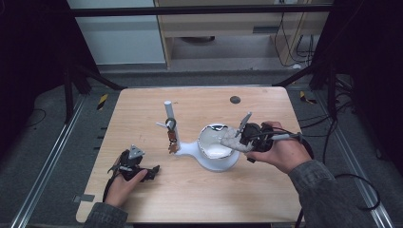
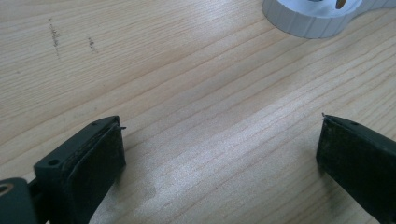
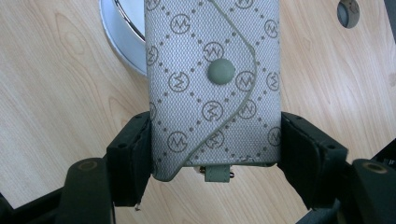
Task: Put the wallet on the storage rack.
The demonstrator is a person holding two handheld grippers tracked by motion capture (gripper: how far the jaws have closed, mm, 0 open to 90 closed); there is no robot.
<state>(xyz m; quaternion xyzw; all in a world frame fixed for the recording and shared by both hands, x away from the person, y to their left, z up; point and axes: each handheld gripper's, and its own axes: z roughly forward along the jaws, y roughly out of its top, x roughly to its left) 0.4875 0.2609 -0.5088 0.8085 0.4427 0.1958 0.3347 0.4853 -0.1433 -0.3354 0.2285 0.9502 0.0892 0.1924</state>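
Right gripper view gives me the right claw (image 3: pixel 215 154) pinching a grey monogrammed key pouch (image 3: pixel 212 84) by its two sides, snap flap facing up. From the high view, I hold that pouch (image 1: pixel 231 138) over the rim of the white round mirror stand (image 1: pixel 216 159). My left claw (image 2: pixel 219 154) is spread with nothing in it, low over the worktop (image 2: pixel 187 93), near that stand.
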